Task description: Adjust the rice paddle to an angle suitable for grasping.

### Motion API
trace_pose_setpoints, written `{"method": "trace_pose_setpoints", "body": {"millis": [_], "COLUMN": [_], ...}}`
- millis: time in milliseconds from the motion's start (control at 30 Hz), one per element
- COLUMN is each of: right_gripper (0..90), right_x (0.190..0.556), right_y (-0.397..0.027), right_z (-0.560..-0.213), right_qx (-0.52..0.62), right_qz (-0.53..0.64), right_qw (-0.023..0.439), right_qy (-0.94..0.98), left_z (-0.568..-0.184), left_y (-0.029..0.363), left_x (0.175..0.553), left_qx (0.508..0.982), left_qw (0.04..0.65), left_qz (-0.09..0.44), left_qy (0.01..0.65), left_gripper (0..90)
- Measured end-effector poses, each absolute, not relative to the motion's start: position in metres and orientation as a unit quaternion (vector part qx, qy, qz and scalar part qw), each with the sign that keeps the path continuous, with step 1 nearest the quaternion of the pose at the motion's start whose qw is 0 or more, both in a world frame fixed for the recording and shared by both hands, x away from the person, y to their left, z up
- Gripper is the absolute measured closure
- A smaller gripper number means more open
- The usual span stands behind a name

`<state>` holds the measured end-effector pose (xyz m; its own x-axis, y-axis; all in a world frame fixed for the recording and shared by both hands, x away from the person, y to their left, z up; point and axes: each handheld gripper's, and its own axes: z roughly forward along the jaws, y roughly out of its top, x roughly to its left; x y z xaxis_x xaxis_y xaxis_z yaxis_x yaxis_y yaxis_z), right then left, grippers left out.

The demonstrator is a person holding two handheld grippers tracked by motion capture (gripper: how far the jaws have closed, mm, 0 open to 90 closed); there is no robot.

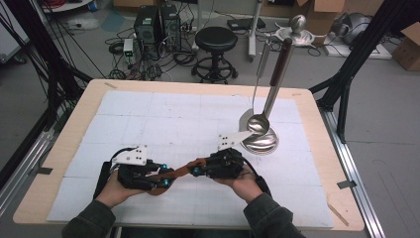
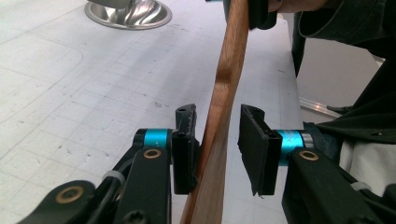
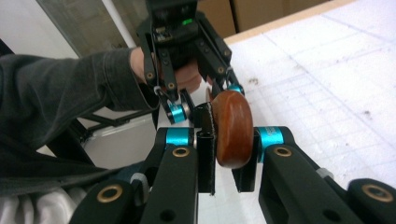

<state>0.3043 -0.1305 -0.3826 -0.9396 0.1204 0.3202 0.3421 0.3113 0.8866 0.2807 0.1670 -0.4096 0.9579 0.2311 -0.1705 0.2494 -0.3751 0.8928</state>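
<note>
A brown wooden utensil (image 1: 181, 171) spans the two grippers low over the white mat. My right gripper (image 3: 231, 140) is shut on its rounded end (image 3: 233, 130), both pads pressing its sides; in the high view this gripper (image 1: 195, 171) is at centre. My left gripper (image 2: 217, 149) straddles the thin handle (image 2: 229, 70), which leans on one pad and leaves a gap to the other. It is open. In the high view the left gripper (image 1: 166, 177) sits just left of the right one, and the right gripper view shows it (image 3: 205, 100) straight ahead.
A steel ladle (image 1: 257, 124) with a brown handle stands tilted on a round steel base (image 1: 260, 141) just beyond the right gripper. A second slim steel utensil (image 1: 257, 84) stands with it. The white mat (image 1: 148, 114) covers the wooden table (image 1: 317, 148).
</note>
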Motion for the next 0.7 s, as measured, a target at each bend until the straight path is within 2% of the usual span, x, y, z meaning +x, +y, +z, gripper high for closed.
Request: {"method": "trace_pose_setpoints", "body": {"millis": [367,533,700], "right_gripper": [81.9,75.9,72.6], "right_x": [0.305,0.308,0.309], "right_y": [-0.129,-0.128,-0.128], "right_z": [-0.369,-0.37,-0.372], "right_qx": [-0.141,-0.152,-0.168], "right_qz": [-0.589,-0.596,-0.596], "right_qw": [0.097,0.093,0.1], "right_qy": [-0.789,-0.783,-0.778], "left_z": [-0.409,-0.408,-0.408], "left_y": [0.164,0.165,0.165], "left_x": [0.279,0.278,0.278], "left_qx": [0.83,0.83,0.833], "left_qw": [0.542,0.543,0.54], "left_qz": [-0.006,-0.004,-0.001], "left_qy": [0.133,0.125,0.121], "left_gripper": [74.7,81.1,83.4]}}
